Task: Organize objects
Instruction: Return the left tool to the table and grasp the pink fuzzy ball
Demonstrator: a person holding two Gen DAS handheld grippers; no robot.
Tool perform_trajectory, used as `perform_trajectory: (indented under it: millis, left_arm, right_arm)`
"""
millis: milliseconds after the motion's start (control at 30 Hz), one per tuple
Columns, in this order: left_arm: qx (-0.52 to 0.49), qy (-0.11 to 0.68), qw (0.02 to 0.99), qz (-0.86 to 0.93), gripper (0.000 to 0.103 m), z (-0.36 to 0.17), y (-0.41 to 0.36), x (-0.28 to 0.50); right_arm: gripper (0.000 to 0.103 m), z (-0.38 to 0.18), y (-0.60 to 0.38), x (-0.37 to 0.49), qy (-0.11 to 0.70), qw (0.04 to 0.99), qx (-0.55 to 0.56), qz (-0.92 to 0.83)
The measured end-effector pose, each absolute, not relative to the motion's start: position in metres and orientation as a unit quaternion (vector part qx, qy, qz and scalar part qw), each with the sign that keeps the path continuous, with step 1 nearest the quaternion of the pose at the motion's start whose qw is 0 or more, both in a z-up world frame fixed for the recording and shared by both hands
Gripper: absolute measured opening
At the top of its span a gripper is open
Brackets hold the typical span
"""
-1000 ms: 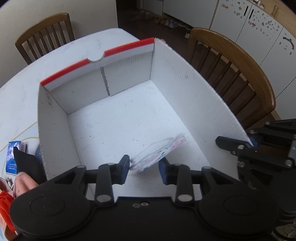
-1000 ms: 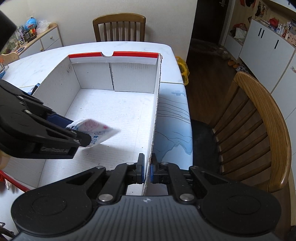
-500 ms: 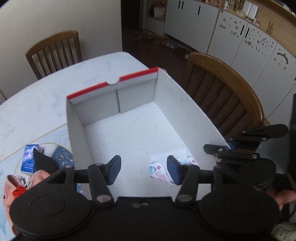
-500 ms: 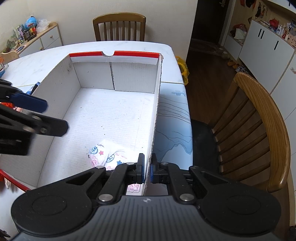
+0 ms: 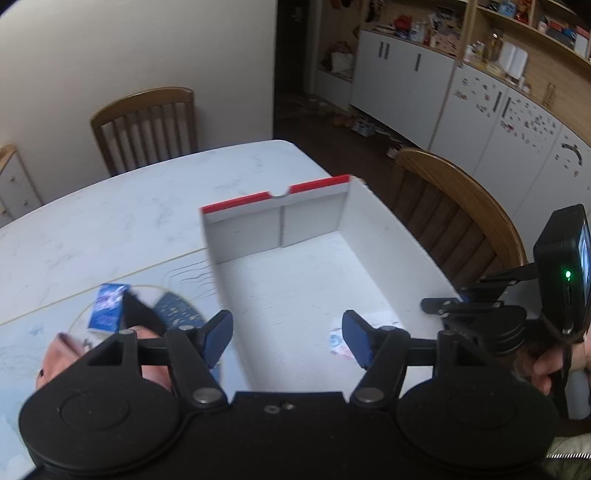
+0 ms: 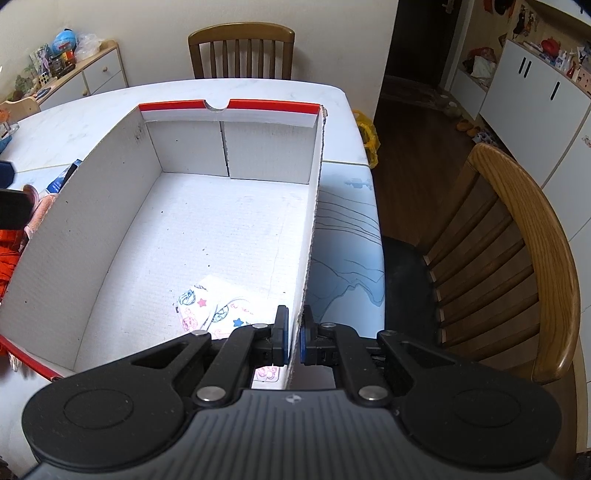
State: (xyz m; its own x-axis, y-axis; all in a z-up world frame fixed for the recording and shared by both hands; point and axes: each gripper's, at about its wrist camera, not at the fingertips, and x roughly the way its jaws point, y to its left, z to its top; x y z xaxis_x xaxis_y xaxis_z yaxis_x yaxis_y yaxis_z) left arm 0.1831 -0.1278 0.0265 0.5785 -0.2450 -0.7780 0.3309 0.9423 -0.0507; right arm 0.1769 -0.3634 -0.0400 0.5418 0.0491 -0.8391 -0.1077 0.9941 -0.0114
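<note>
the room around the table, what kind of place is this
Most likely a home dining area beside a kitchen: wooden dining chairs at a white table, white cabinets with cluttered shelves above.

The left tool [image 5: 286, 338] sits low in the frame, tilted downward, its jaws opening with nothing between the blue pads. The right tool [image 6: 293, 341], also tilted down, is clamped tight on a thin wall [image 6: 308, 258]. A hand [image 5: 550, 365] shows at the right edge.
</note>
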Motion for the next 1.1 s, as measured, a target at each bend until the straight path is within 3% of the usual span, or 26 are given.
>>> perform_trajectory:
  millis: [300, 600, 1100]
  left_arm:
    - [0.029, 0.43, 0.895, -0.113, 0.075, 0.02, -0.078, 0.164]
    - [0.02, 0.445, 0.892, -0.077, 0.098, -0.002, -0.036, 0.136]
    - [0.002, 0.507, 0.861, -0.034, 0.1, -0.057, 0.016, 0.102]
  right_arm:
    - [0.005, -0.04, -0.364, 0.181, 0.48, 0.876, -0.032, 0.043]
    - [0.005, -0.04, -0.361, 0.184, 0.484, 0.873, -0.038, 0.039]
    - [0.005, -0.04, -0.356, 0.187, 0.489, 0.871, -0.042, 0.029]
